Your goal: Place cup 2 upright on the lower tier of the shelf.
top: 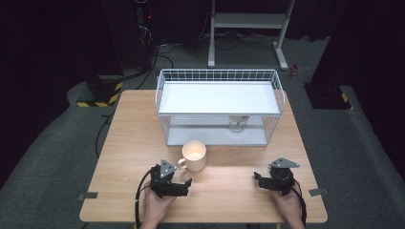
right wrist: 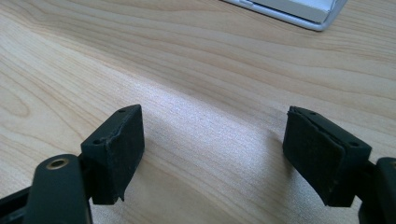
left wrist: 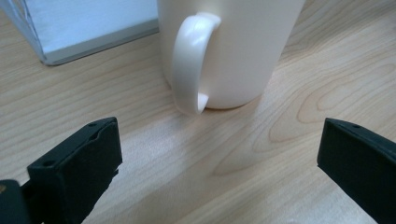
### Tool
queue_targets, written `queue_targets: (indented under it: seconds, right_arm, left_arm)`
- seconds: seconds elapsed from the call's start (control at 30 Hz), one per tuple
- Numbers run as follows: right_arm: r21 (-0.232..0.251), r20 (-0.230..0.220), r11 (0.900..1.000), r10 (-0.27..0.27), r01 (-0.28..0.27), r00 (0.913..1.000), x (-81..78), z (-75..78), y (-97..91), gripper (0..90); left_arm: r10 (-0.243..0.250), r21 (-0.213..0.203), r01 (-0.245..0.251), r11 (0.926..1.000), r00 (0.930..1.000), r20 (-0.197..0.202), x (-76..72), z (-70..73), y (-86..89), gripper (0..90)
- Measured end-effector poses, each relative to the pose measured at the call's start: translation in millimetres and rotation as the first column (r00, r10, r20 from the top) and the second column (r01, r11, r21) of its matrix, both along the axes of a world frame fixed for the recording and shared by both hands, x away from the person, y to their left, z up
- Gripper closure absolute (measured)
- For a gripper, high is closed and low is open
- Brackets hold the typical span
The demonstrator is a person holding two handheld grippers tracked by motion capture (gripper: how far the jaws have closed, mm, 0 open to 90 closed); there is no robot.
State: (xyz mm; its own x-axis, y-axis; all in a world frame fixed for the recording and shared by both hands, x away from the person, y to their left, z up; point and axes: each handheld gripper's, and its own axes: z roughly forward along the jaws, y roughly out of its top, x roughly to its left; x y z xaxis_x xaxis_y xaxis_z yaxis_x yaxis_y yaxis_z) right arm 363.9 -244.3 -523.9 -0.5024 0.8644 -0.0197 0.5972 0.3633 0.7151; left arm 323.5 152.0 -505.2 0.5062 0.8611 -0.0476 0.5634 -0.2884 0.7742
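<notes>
A cream mug stands upright on the wooden table, just in front of the white wire rack, with its handle turned toward the near left. My left gripper lies low on the table a little short of the mug, open and empty. In the left gripper view the mug's handle faces the left gripper, whose jaws stand wide on either side, well short of it. My right gripper rests near the table's front right, open, and in the right gripper view the right gripper has bare wood between its pads.
The wire rack has a white shelf on top and a lower level, where a small pale glass-like object stands. Its base edge lies left of the mug. Beyond the table are a metal stand and floor cables.
</notes>
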Motion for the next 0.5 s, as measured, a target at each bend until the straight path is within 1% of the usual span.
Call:
queue_targets:
  seconds: [0.1,0.2,0.23,0.4,0.43,0.5]
  right_arm:
    - [0.0,0.0,1.0,0.0,0.0,1.0,0.0,0.0,0.0,20.8]
    - [0.0,0.0,1.0,0.0,0.0,1.0,0.0,0.0,0.0,20.8]
    - [0.0,0.0,1.0,0.0,0.0,1.0,0.0,0.0,0.0,20.8]
    - [0.0,0.0,1.0,0.0,0.0,1.0,0.0,0.0,0.0,20.8]
    - [0.0,0.0,1.0,0.0,0.0,1.0,0.0,0.0,0.0,20.8]
    - [0.0,0.0,1.0,0.0,0.0,1.0,0.0,0.0,0.0,20.8]
  left_arm:
    - [0.002,0.001,-0.002,1.0,1.0,0.004,4.2,1.6,-3.6,0.3]
    - [0.007,0.006,-0.007,1.0,0.9998,0.019,8.9,2.8,-5.9,0.3]
    - [0.009,0.002,-0.009,1.0,0.9999,0.013,11.3,2.9,-6.7,0.3]
    - [0.002,-0.004,-0.002,1.0,0.9998,0.018,17.7,5.4,-9.7,0.3]
    - [-0.002,0.004,0.002,1.0,0.9998,0.02,19.3,6.0,-9.9,0.3]
    - [0.0,-0.013,0.0,0.9999,0.9998,0.019,21.0,5.9,-10.7,0.3]
